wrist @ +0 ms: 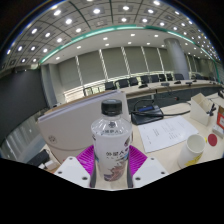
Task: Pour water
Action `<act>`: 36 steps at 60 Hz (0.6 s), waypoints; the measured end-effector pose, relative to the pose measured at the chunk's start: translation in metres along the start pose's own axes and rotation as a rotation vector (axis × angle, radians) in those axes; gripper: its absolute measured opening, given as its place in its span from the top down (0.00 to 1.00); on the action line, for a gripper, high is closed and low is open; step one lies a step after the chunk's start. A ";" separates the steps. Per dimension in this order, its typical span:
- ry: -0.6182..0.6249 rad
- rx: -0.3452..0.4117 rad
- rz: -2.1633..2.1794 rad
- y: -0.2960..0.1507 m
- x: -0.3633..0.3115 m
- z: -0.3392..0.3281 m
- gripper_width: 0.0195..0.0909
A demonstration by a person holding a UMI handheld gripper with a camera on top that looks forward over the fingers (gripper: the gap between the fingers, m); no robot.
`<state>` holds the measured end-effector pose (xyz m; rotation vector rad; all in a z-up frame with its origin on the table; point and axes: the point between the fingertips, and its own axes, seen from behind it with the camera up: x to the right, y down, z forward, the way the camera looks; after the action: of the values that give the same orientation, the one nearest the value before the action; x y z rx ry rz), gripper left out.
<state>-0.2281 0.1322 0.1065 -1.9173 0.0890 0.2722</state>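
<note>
A clear plastic water bottle (111,135) with a white cap and a white printed label stands upright between my fingers. The magenta pads (86,158) touch its lower body on both sides, so my gripper (111,166) is shut on it. Beyond the fingers, off to the right, a white paper cup (193,148) stands on the light table (170,150). The bottle's base is hidden low between the fingers, and I cannot tell whether it rests on the table.
A grey laptop lid (68,125) stands just left of the bottle. Sheets of paper (160,132) lie between bottle and cup. A dark bag (146,111) and a red-and-white item (213,117) sit farther back. Desks and office chairs fill the room behind.
</note>
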 end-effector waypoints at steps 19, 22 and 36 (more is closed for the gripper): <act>-0.254 0.075 1.107 -0.081 0.059 -0.037 0.68; -0.278 0.081 1.223 -0.083 0.072 -0.039 0.69; -0.366 0.058 1.658 -0.080 0.106 -0.051 0.69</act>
<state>-0.1025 0.1210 0.1720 -1.2571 1.4066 1.6387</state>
